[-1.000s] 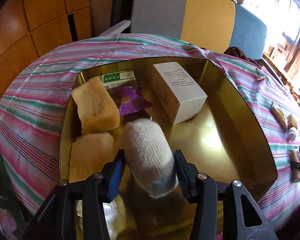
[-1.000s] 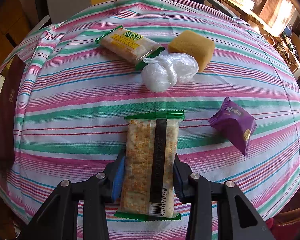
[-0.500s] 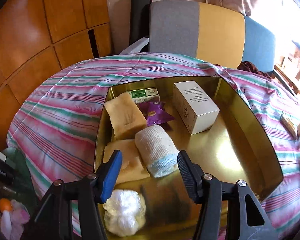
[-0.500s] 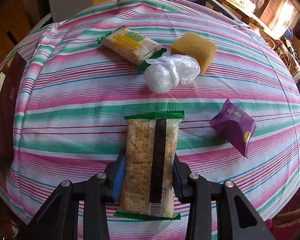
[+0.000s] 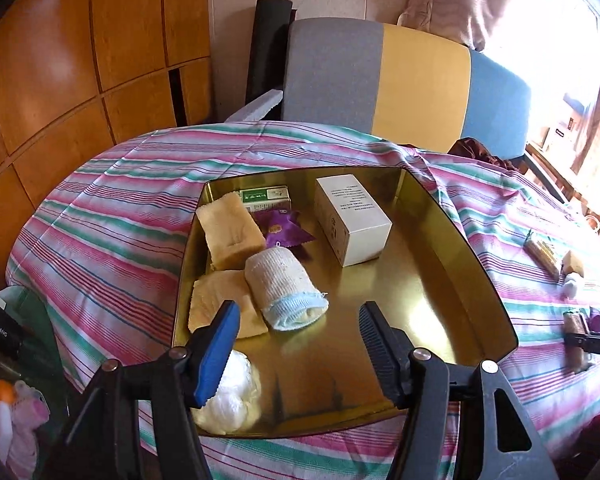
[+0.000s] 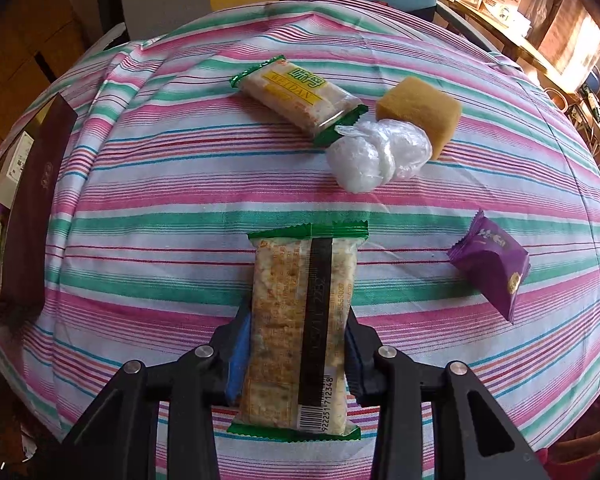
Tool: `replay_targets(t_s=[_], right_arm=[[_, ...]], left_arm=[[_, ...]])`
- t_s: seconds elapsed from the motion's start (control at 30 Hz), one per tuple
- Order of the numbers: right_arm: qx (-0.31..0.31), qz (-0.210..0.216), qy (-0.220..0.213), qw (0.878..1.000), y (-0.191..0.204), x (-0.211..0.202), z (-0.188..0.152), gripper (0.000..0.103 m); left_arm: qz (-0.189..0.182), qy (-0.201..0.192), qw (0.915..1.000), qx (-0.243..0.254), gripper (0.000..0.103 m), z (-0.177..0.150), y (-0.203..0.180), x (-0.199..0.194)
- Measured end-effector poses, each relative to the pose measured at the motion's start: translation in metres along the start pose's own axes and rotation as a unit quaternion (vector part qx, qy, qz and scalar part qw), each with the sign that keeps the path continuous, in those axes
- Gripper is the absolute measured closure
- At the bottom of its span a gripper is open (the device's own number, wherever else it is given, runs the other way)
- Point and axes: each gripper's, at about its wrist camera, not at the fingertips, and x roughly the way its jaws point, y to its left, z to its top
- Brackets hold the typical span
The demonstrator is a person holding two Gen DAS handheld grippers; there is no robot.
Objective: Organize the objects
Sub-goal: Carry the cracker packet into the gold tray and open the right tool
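Left gripper (image 5: pixel 296 336) hangs above the near part of the gold tray (image 5: pixel 452 240), jaws parting, nothing between them. A rolled white cloth with a blue end (image 5: pixel 284 286) lies on the tray floor just beyond the fingertips, leaning on a flat yellow sponge (image 5: pixel 216 300) at the tray's left edge. A thicker sponge block (image 5: pixel 230 230), a purple sachet (image 5: pixel 284 232) and a green-and-white box (image 5: pixel 264 198) fill the far-left corner; a white carton (image 5: pixel 352 220) stands near the far edge; a crumpled white bag (image 5: pixel 232 396) sits in the near-left corner. Right gripper (image 6: pixel 296 344) is clamped tight on a green-edged cracker packet (image 6: pixel 304 320), barcode side up, at the near edge of the striped tablecloth (image 6: pixel 160 184). Farther across the cloth lie 1 more cracker packet (image 6: pixel 296 94), a sponge (image 6: pixel 420 114) touching a clear plastic bag (image 6: pixel 376 152), and a purple packet (image 6: pixel 492 264) toward the right edge.
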Motion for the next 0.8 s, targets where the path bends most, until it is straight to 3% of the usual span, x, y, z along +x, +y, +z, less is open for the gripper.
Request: replay_targets(t_s=[0.3, 0.57, 0.8], right_arm=[[-0.011, 0.087, -0.036, 0.996, 0.040, -0.031, 0.008, 0.064], [-0.097, 0.175, -0.078, 0.977, 0.145, -0.080, 0.036, 0.064], [-0.163, 0.196, -0.039, 0.966, 0.245, -0.055, 0.056, 0.064]], left_arm=[[-0.004, 0.001, 1.0000, -0.004, 0.040, -0.005, 0.005, -0.001], [0.000, -0.003, 0.9996, -0.027, 0.035, -0.007, 0.020, -0.005], [0.002, -0.006, 0.9990, -0.045, 0.035, -0.009, 0.036, -0.008]])
